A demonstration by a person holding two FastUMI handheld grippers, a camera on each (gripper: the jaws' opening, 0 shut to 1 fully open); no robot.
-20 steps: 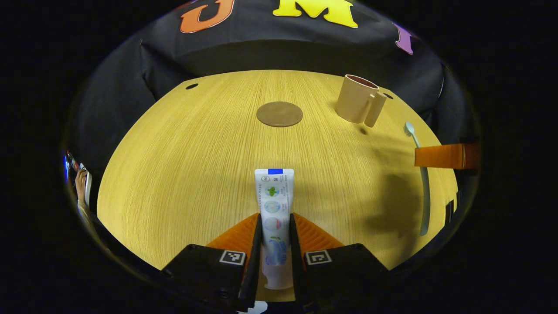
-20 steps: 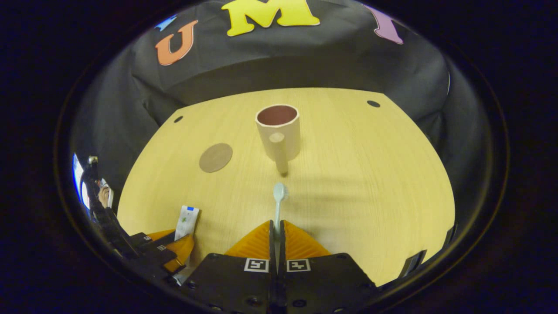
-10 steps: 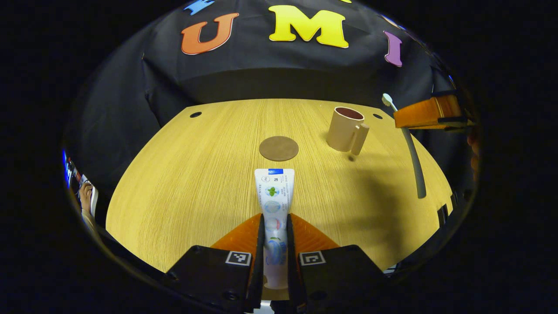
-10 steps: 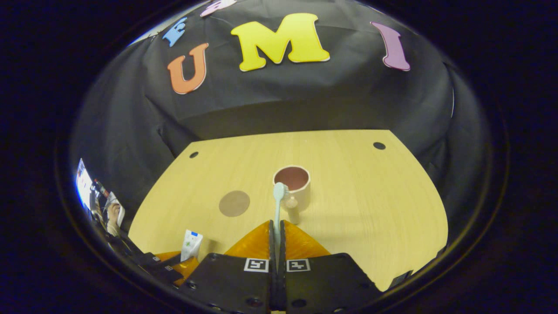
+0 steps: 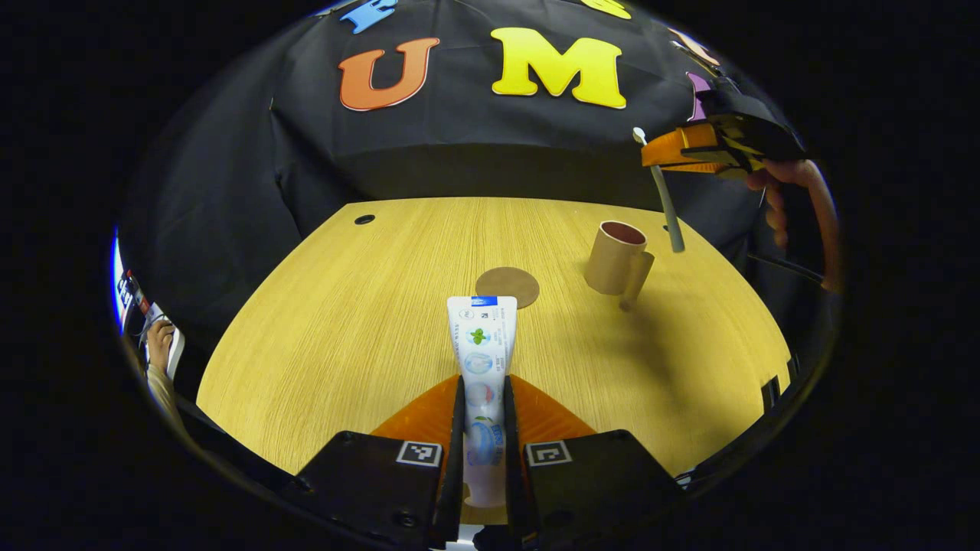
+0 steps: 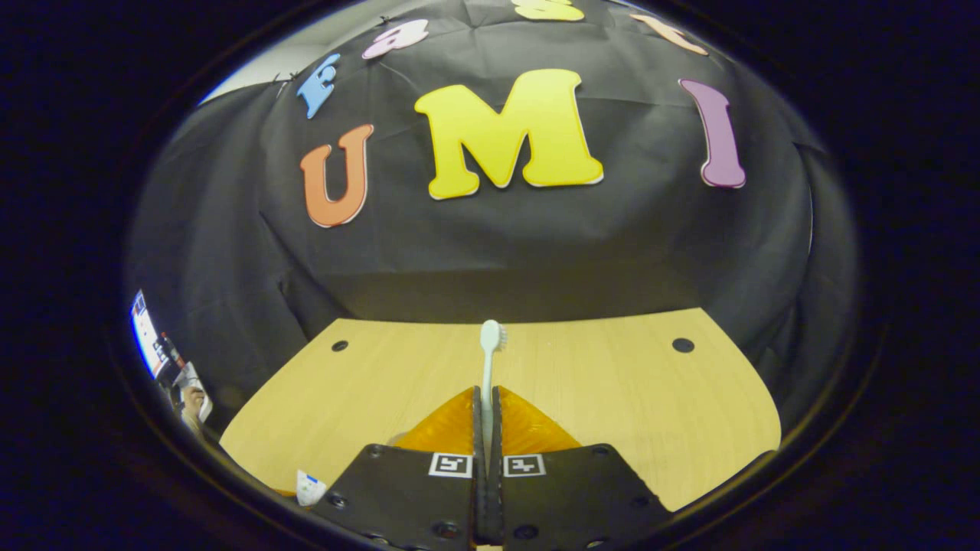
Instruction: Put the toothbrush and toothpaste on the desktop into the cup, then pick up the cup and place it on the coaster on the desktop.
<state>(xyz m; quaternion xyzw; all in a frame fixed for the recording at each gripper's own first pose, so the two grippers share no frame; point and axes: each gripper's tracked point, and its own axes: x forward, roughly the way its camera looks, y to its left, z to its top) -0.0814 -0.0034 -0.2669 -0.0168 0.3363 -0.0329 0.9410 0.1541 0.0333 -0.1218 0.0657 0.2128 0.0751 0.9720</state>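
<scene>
The toothbrush [image 6: 488, 360] is clamped between the right tongs [image 6: 487, 413], bristle head up and forward; in the left gripper view it hangs handle-down in the air, its lower end above and just to the right of the beige cup [image 5: 616, 259]. To do this step well, bring the handle end over the cup mouth, keep the brush near vertical, lower it until the end is well inside the rim, and only then part the tongs; releasing off-centre could strike the rim or tip the cup. The toothpaste tube [image 5: 482, 360] is clamped in the left tongs [image 5: 482, 425], held above the desk [image 5: 321, 337], with the round brown coaster [image 5: 507, 286] beyond its flat end. Compared with one second ago, the toothbrush has left the desk and risen high, and both tongs have lifted.
</scene>
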